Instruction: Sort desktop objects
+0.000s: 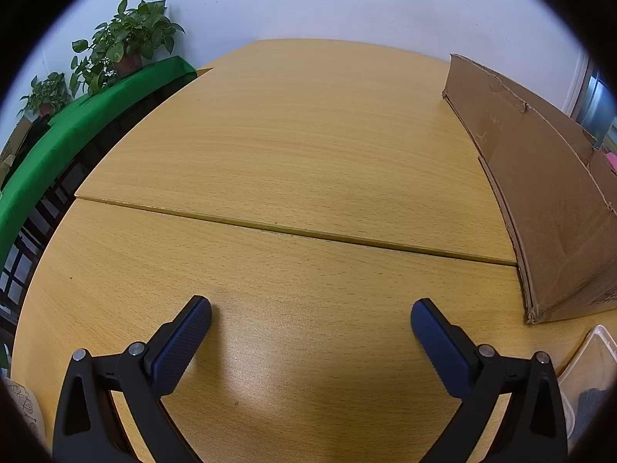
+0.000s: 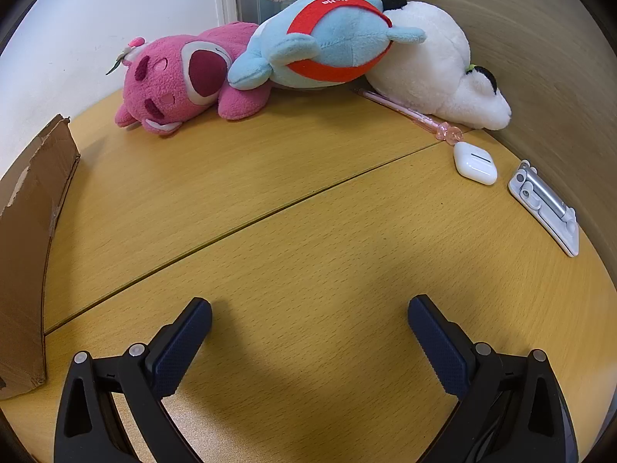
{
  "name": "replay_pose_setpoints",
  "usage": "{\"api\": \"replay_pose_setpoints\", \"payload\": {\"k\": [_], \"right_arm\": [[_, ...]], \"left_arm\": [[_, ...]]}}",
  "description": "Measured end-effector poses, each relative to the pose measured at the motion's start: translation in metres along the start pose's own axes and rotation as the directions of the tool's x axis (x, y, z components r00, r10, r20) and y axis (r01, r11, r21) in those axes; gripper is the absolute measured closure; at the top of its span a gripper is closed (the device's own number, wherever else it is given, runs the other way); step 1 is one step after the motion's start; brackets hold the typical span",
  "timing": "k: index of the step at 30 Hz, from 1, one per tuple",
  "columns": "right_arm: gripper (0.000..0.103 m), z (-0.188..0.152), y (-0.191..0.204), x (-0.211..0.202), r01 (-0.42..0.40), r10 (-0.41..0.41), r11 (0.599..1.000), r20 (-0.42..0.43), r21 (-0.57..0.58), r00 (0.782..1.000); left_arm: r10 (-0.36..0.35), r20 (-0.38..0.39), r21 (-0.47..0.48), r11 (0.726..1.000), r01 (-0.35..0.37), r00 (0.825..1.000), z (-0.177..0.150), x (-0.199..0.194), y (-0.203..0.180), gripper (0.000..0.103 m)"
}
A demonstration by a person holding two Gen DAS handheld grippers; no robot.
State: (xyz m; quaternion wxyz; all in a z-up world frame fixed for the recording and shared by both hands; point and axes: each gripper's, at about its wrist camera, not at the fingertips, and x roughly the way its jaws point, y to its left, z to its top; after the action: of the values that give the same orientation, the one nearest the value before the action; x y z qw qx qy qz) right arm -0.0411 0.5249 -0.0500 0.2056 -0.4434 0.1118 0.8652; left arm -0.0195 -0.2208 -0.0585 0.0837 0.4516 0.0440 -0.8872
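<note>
In the right wrist view, a pink plush bear (image 2: 177,81), a blue plush with a red band (image 2: 327,42) and a white plush (image 2: 435,69) lie piled at the far side of the wooden table (image 2: 308,212). A pink pen (image 2: 408,114), a white earbud case (image 2: 475,163) and a folded silver phone stand (image 2: 545,208) lie at the right. My right gripper (image 2: 309,318) is open above bare table, well short of them. My left gripper (image 1: 311,318) is also open over bare wood, holding nothing.
A brown cardboard box (image 1: 540,193) stands between the two views, at the right of the left view and as the cardboard box (image 2: 27,250) at the left of the right view. A clear plastic container (image 1: 590,378) sits near it. Potted plants (image 1: 123,42) on a green-covered shelf (image 1: 77,127) stand beyond the table's left edge.
</note>
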Motion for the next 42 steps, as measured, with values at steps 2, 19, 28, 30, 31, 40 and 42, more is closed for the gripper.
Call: {"api": "replay_pose_setpoints", "payload": {"k": [2, 19, 28, 30, 31, 40, 42], "right_arm": [[0.000, 0.0001, 0.0002, -0.0003, 0.000, 0.000, 1.000, 0.000, 0.000, 1.000], [0.000, -0.0005, 0.0005, -0.0003, 0.000, 0.000, 1.000, 0.000, 0.000, 1.000], [0.000, -0.0003, 0.0007, -0.0011, 0.000, 0.000, 1.000, 0.000, 0.000, 1.000], [0.000, -0.0005, 0.0004, -0.0003, 0.000, 0.000, 1.000, 0.000, 0.000, 1.000], [0.000, -0.0005, 0.0004, -0.0003, 0.000, 0.000, 1.000, 0.000, 0.000, 1.000], [0.000, -0.0005, 0.0003, -0.0003, -0.001, 0.001, 1.000, 0.000, 0.001, 1.000], [0.000, -0.0004, 0.0012, -0.0008, -0.002, 0.002, 1.000, 0.000, -0.002, 1.000]], "left_arm": [[0.000, 0.000, 0.000, 1.000, 0.000, 1.000, 0.0000, 0.0000, 0.0001, 0.000], [0.001, 0.000, -0.001, 1.000, -0.001, 1.000, -0.0001, -0.0002, 0.0001, 0.000], [-0.004, 0.000, 0.007, 1.000, 0.004, 1.000, 0.0014, 0.0009, -0.0013, 0.000], [-0.004, 0.000, 0.008, 1.000, 0.004, 1.000, 0.0016, 0.0011, -0.0020, 0.000], [-0.004, 0.000, 0.008, 1.000, 0.004, 1.000, 0.0018, 0.0011, -0.0019, 0.000], [-0.024, -0.001, 0.032, 0.999, 0.024, 1.000, 0.0036, 0.0016, -0.0004, 0.000], [-0.024, -0.001, 0.033, 0.999, 0.024, 1.000, 0.0035, 0.0016, -0.0007, 0.000]]}}
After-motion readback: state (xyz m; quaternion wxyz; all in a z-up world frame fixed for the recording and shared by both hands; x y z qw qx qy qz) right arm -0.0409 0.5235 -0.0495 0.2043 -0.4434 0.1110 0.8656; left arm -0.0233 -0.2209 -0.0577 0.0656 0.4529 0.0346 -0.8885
